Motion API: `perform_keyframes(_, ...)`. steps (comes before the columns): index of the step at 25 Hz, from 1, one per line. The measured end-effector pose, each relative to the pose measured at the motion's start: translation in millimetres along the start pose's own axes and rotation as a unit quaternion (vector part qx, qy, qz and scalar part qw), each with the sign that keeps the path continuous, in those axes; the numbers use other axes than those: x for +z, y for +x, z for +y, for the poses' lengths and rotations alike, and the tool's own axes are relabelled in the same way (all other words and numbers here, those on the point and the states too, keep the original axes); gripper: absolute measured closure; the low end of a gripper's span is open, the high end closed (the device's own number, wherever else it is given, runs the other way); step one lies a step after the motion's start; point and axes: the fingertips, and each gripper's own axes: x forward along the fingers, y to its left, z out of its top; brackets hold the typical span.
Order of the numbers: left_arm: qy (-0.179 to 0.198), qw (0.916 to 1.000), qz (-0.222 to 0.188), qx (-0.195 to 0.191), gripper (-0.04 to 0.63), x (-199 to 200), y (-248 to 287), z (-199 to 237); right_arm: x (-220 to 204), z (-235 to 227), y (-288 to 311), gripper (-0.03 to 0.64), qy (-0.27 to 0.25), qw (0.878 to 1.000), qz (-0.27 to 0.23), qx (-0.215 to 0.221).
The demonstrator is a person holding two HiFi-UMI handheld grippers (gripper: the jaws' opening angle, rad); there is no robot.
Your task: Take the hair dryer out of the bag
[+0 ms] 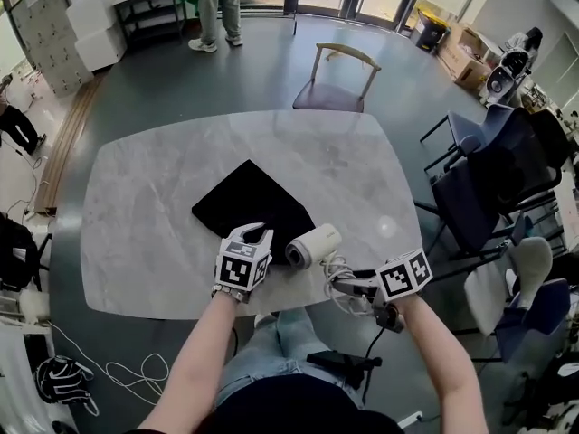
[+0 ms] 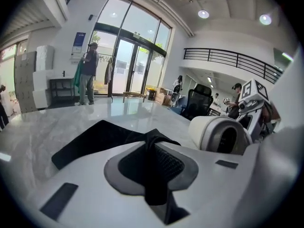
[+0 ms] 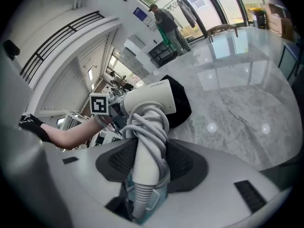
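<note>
A flat black bag (image 1: 249,202) lies on the marble table (image 1: 145,233). My left gripper (image 1: 257,234) is at the bag's near corner, and in the left gripper view it (image 2: 153,175) is shut on a fold of the black fabric (image 2: 95,137). The white hair dryer (image 1: 314,245) is outside the bag, just right of that corner, its barrel (image 2: 218,134) close beside my left gripper. My right gripper (image 1: 341,279) is shut on the dryer's handle (image 3: 145,160), which has its grey cord (image 3: 148,122) wound round it. The dryer's body (image 3: 149,99) hangs above the table in front of the bag (image 3: 183,106).
A wooden chair (image 1: 335,75) stands at the table's far side and dark office chairs (image 1: 488,170) at its right. A person (image 1: 217,7) stands far back. Cables (image 1: 118,369) lie on the floor at the near left. The table's near edge (image 1: 181,313) runs under both hands.
</note>
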Motion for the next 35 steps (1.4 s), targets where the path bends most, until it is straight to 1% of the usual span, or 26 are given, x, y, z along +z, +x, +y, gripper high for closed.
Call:
perform_keyframes(1,-0.005,1.0,-0.002,-0.008,0.535,0,0,-3,2,-2,-2,0.413,0.003,1.0,-0.017,-0.007)
perform_keyframes(3,-0.012,0.9997,-0.008,-0.019,0.411,0,-2,-7,7,-6,-6,0.413,0.008,0.998,-0.053,-0.025)
perform_keyframes(4,-0.014,0.9996,-0.013,-0.021,0.364,1,-3,-9,11,-8,-9,0.413,0.009,0.997,-0.071,-0.035)
perform_keyframes(8,-0.016,0.9987,-0.041,-0.027,0.339,12,-11,-17,28,-18,-20,0.413,0.01,0.986,-0.146,-0.075)
perform_keyframes(11,-0.004,0.9977,-0.063,-0.023,0.339,25,-22,-21,45,-17,-29,0.413,-0.02,0.974,-0.201,-0.106)
perform_keyframes(16,0.027,0.9942,-0.104,0.003,0.339,51,-45,-28,76,-4,-53,0.414,-0.06,0.945,-0.293,-0.136)
perform_keyframes(20,0.034,0.9878,-0.148,0.033,0.339,68,-74,-28,90,13,-68,0.414,-0.101,0.918,-0.348,-0.163)
perform_keyframes(22,0.042,0.9822,-0.176,0.049,0.346,79,-90,-34,95,21,-78,0.414,-0.118,0.902,-0.376,-0.173)
perform_keyframes(23,0.051,0.9781,-0.193,0.058,0.367,86,-98,-38,98,25,-84,0.414,-0.127,0.894,-0.392,-0.177)
perform_keyframes(25,0.075,0.967,-0.23,0.079,0.442,105,-114,-44,107,34,-96,0.414,-0.146,0.876,-0.424,-0.18)
perform_keyframes(28,0.11,0.9475,-0.275,0.119,0.562,133,-139,-48,122,52,-113,0.414,-0.189,0.846,-0.463,-0.188)
perform_keyframes(30,0.128,0.9359,-0.298,0.138,0.577,147,-155,-51,130,68,-122,0.414,-0.223,0.825,-0.482,-0.194)
perform_keyframes(32,0.145,0.9264,-0.316,0.143,0.583,160,-168,-54,139,86,-128,0.414,-0.252,0.807,-0.497,-0.197)
perform_keyframes(35,0.165,0.9156,-0.337,0.146,0.583,180,-185,-54,156,113,-131,0.414,-0.282,0.788,-0.507,-0.205)
